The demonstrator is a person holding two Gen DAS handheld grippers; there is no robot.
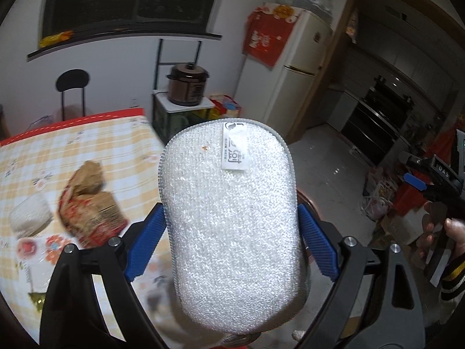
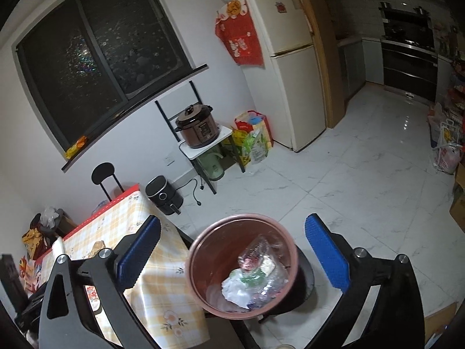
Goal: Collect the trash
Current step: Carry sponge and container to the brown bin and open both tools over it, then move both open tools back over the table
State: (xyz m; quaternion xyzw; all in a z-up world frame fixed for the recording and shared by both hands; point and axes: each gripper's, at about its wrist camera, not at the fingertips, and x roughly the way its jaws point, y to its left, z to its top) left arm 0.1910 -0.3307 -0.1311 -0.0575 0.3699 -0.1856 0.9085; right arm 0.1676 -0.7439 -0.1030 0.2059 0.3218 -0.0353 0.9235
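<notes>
Left claw [image 1: 229, 226] clamped on white-tagged sponge [image 1: 232, 232]; right claw [image 2: 232, 258] wide, empty.

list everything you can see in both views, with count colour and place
scrubbing sponge: 1, silvery white, between left gripper's blue pads
trash bin: 1, pink, on floor beside table, wrappers inside
table: 1, yellow check cloth, red edge
brown paper bag: 1, on table
pressure cooker: 1, brown, on small white stand
fridge: 1, cream, by doorway
air fryer: 1, black, on floor
left gripper: shut on sponge
right gripper: jaws open, empty, above bin
</notes>
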